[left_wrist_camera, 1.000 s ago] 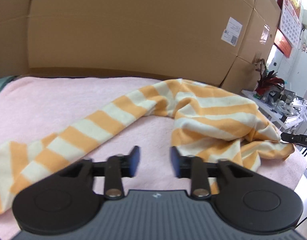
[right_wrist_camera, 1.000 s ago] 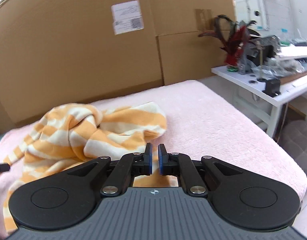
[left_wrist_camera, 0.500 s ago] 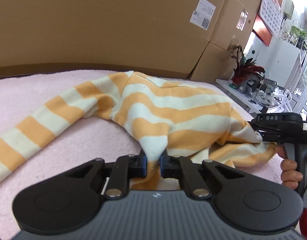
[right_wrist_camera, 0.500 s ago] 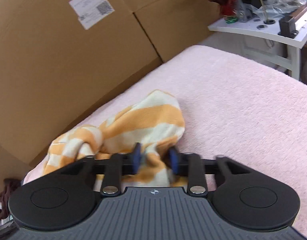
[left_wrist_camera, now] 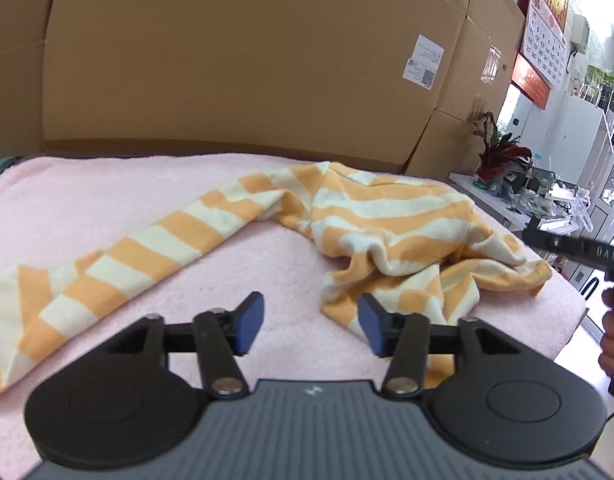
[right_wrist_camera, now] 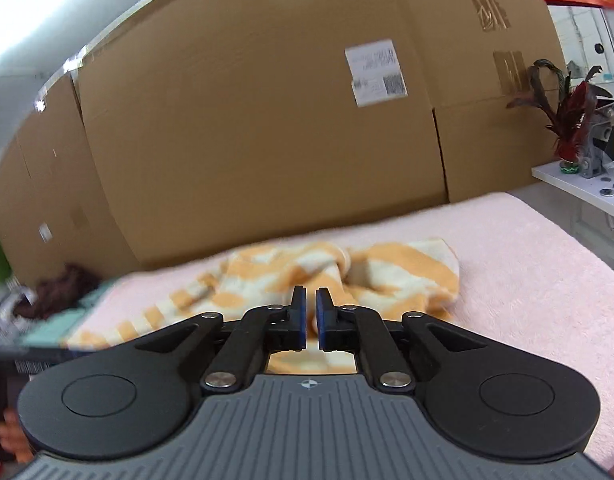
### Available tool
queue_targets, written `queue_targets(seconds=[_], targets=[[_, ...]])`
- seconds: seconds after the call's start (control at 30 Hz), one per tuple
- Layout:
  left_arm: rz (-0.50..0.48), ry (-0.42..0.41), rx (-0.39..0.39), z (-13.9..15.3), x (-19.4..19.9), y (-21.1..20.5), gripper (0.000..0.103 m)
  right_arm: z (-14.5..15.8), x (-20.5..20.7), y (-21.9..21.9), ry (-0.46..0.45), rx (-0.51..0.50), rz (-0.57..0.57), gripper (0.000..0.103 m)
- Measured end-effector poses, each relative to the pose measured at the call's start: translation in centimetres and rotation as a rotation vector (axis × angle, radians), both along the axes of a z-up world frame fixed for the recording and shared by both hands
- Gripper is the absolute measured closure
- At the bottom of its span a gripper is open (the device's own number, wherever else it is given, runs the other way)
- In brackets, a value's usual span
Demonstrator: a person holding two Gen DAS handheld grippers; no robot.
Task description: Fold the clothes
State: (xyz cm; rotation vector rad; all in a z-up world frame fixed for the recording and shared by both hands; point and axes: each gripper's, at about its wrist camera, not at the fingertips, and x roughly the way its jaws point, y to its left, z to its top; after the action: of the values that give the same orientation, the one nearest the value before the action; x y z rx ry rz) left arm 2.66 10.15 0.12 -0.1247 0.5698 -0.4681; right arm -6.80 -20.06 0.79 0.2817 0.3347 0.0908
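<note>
Left wrist view: our left gripper (left_wrist_camera: 311,326) was spread wide, empty, beside the rumpled striped top (left_wrist_camera: 387,232) on the pink blanket (left_wrist_camera: 107,200). Right gripper (right_wrist_camera: 311,316) nearly together, gripping nothing. Better we pinched one clean edge, not bunched layers.

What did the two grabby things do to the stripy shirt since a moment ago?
The left gripper had pinched the striped shirt and has now let go, open and pulled back. The right gripper was open around the cloth and is now shut with nothing between its pads, lifted away. The shirt stays crumpled on the pink cover.
</note>
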Motion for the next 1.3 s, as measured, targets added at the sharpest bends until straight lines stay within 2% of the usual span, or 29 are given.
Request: queue_targets(seconds=[0.07,0.13,0.2,0.23,0.27,0.3,0.33,0.43,0.5,0.6,0.67,0.77,0.8,0.9,0.97,1.0,1.03,1.07,1.1,1.13,1.2,1.23,1.27,1.3], targets=[[-0.019,0.001,-0.012,-0.1,2.2,-1.7,0.007,-0.3,0.0,0.5,0.010,-0.052,-0.050,0.091],[-0.018,0.052,-0.022,-0.7,4.8,-3.5,0.005,-0.3,-0.1,0.4,0.007,-0.075,-0.098,0.079],[-0.040,0.144,-0.024,-1.7,7.2,-5.2,0.032,-0.1,-0.3,0.0,-0.006,-0.083,-0.142,0.059],[-0.034,0.129,-0.013,-1.7,7.4,-6.0,0.039,0.0,-0.4,-0.2,-0.009,-0.086,-0.160,0.056],[-0.054,0.122,-0.008,-1.6,7.4,-6.5,0.077,0.1,-0.5,-0.4,-0.011,-0.089,-0.176,0.051],[-0.092,0.148,-0.032,-1.7,7.4,-6.9,0.095,0.0,-0.5,-0.7,-0.009,-0.084,-0.185,0.049],[-0.105,0.161,-0.061,-1.8,7.0,-7.0,0.100,-0.2,-0.4,-1.0,-0.001,-0.073,-0.188,0.048],[-0.083,0.084,-0.029,-2.0,4.6,-6.6,0.100,-1.0,-0.1,-2.1,0.005,-0.012,-0.177,0.048],[-0.078,0.070,-0.064,-2.0,2.8,-5.2,0.100,-1.7,0.0,-2.8,-0.017,0.044,-0.165,0.046],[-0.061,0.056,-0.086,-1.3,0.1,-2.7,0.100,-1.7,1.6,-3.3,0.027,0.025,-0.231,0.044],[-0.058,0.044,-0.103,-0.7,-1.8,-0.9,0.100,-1.6,3.0,-4.3,0.061,0.057,-0.268,0.044],[-0.058,0.032,-0.087,-0.1,-4.4,1.4,0.100,-1.9,5.2,-6.3,0.119,0.210,-0.272,0.040],[-0.054,0.035,-0.072,-0.1,-5.0,1.9,0.100,-2.2,5.8,-6.1,0.136,0.218,-0.267,0.035],[-0.036,0.066,-0.034,-0.7,-6.0,2.9,0.098,-3.0,7.8,-5.4,0.188,0.242,-0.251,0.035],[-0.035,0.065,-0.003,-0.8,-6.7,3.2,0.089,-3.5,9.1,-5.0,0.221,0.257,-0.240,0.036],[-0.032,0.053,0.018,-0.7,-6.9,3.4,0.087,-3.6,9.3,-4.6,0.229,0.260,-0.228,0.039],[-0.022,0.041,0.033,-0.5,-7.0,3.7,0.075,-3.8,9.6,-4.2,0.237,0.261,-0.217,0.042],[-0.009,0.028,0.047,-0.1,-7.0,4.1,0.067,-3.7,9.8,-3.8,0.242,0.231,-0.216,0.055],[0.013,0.012,0.049,0.3,-6.8,4.7,0.065,-3.7,10.0,-3.4,0.248,0.202,-0.214,0.080],[0.037,-0.005,0.048,0.7,-6.6,5.3,0.065,-3.7,10.1,-3.3,0.258,0.194,-0.202,0.091],[0.077,-0.033,0.044,1.3,-5.8,6.1,0.065,-3.5,9.9,-3.6,0.247,0.214,-0.202,0.094],[0.089,-0.040,0.040,1.4,-5.0,6.0,0.060,-3.0,9.1,-4.1,0.203,0.237,-0.222,0.094],[0.102,-0.048,0.037,1.5,-4.1,5.8,0.043,-2.5,8.3,-4.6,0.160,0.261,-0.243,0.095],[0.114,-0.056,0.034,1.5,-3.3,5.7,0.035,-2.0,7.5,-5.2,0.116,0.284,-0.265,0.095]])
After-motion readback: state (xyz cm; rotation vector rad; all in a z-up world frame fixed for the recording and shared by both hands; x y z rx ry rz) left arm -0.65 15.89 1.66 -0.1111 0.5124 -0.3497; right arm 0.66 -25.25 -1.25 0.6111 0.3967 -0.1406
